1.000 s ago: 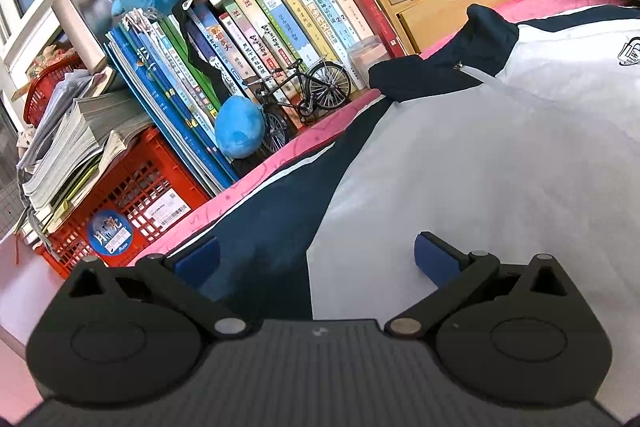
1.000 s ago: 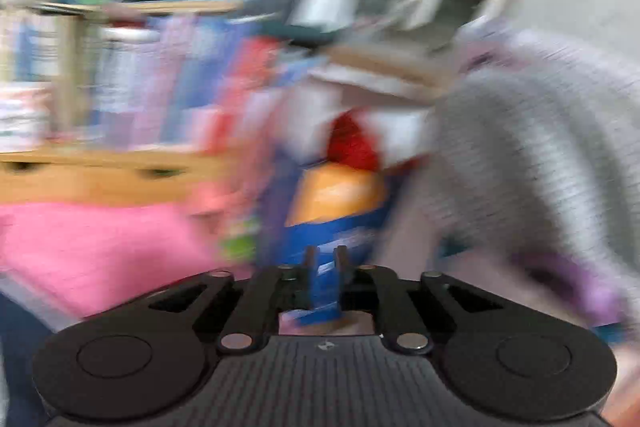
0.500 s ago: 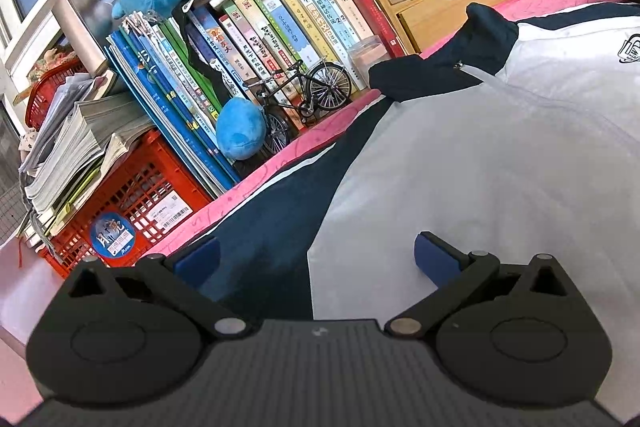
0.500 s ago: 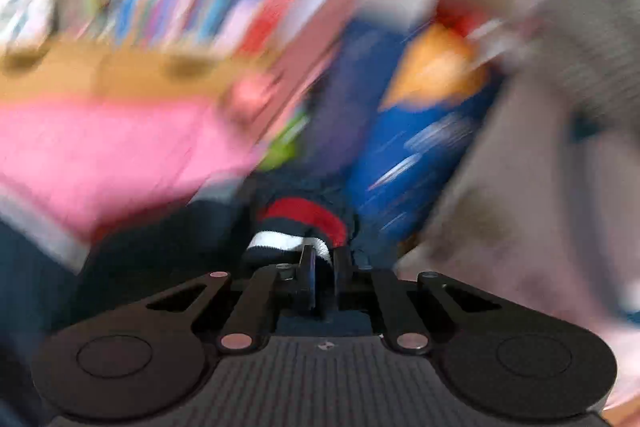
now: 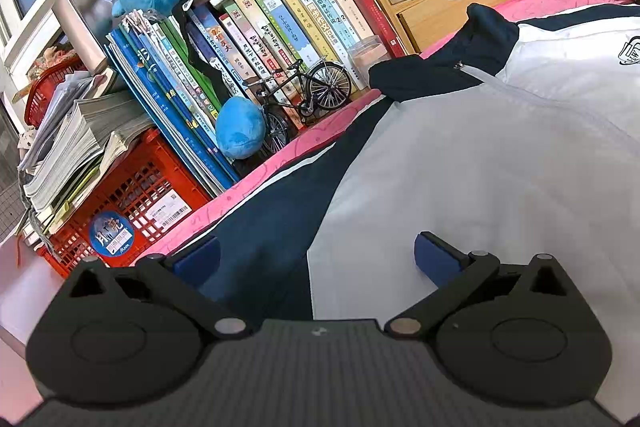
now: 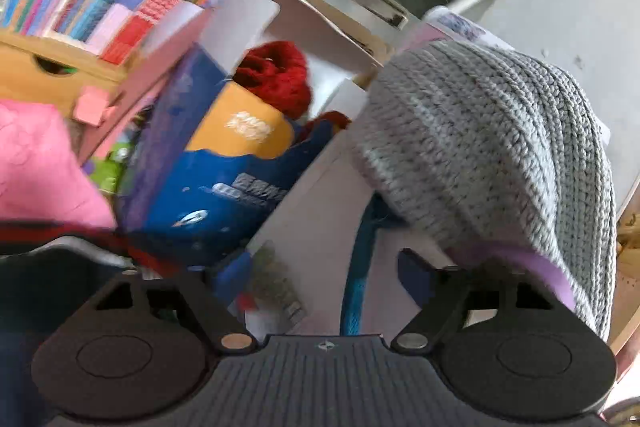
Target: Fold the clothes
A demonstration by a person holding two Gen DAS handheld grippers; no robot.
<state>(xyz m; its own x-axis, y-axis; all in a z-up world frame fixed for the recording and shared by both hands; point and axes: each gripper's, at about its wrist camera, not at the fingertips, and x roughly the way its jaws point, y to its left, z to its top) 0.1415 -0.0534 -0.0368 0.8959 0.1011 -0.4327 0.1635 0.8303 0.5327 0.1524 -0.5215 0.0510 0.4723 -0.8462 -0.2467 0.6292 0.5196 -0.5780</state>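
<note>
A navy and white zip jacket (image 5: 460, 155) lies spread on a pink cloth (image 5: 304, 143). My left gripper (image 5: 316, 255) hovers low over its navy shoulder and white front, jaws wide open and empty. In the right wrist view the jacket's navy sleeve with its red and white cuff (image 6: 68, 247) shows blurred at the lower left. My right gripper (image 6: 316, 271) is open and empty, pointing past the sleeve at clutter.
A row of leaning books (image 5: 256, 39), a model bicycle (image 5: 304, 95), blue plush toys (image 5: 240, 127) and a red crate (image 5: 136, 199) line the far edge. Wooden drawers (image 5: 460, 3) stand behind the collar. A grey knitted item (image 6: 492, 155) and a blue bag (image 6: 228, 179) stand at the right.
My right gripper was shut, seemingly on the sleeve cuff, and has now opened; the cuff lies to its lower left. The left gripper has stayed still and open.
</note>
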